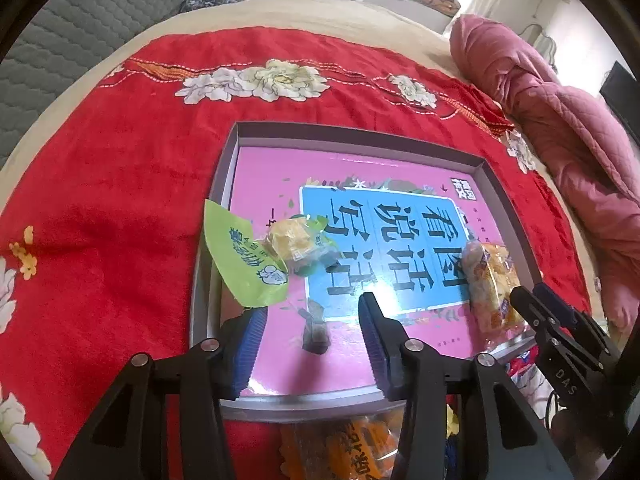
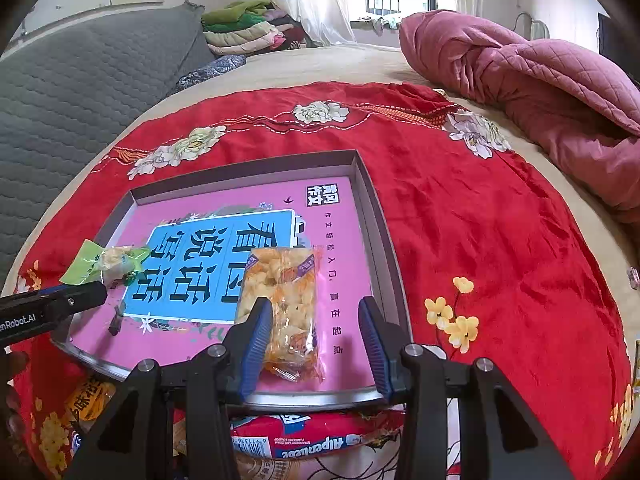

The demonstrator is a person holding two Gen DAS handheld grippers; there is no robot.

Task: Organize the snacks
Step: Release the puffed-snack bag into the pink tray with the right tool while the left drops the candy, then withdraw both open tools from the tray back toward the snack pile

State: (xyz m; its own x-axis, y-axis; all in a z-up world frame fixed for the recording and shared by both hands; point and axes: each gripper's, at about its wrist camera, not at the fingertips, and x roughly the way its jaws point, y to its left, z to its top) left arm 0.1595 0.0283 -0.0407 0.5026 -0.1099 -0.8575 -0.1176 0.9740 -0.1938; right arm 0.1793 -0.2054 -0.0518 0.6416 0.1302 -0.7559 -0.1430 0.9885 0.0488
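Observation:
A shallow grey box (image 1: 224, 184) with a pink and blue printed bottom lies on the red blanket. A green-wrapped yellow snack (image 1: 288, 244) rests at the box's left side, its wrapper hanging over the rim. My left gripper (image 1: 312, 324) stands open just behind it, with nothing between the pads. At the right side of the box lies a clear orange snack pack (image 2: 284, 304). My right gripper (image 2: 314, 340) is open around its near end: the left pad is against the pack and the right pad is apart from it.
A small dark piece (image 2: 115, 323) lies in the box near its front. A red candy bag (image 2: 312, 436) and an orange packet (image 1: 352, 448) lie on the red floral blanket (image 2: 500, 240) in front of the box. A pink quilt (image 2: 540, 92) is heaped at the right and a grey padded headboard (image 2: 80, 92) stands at the left.

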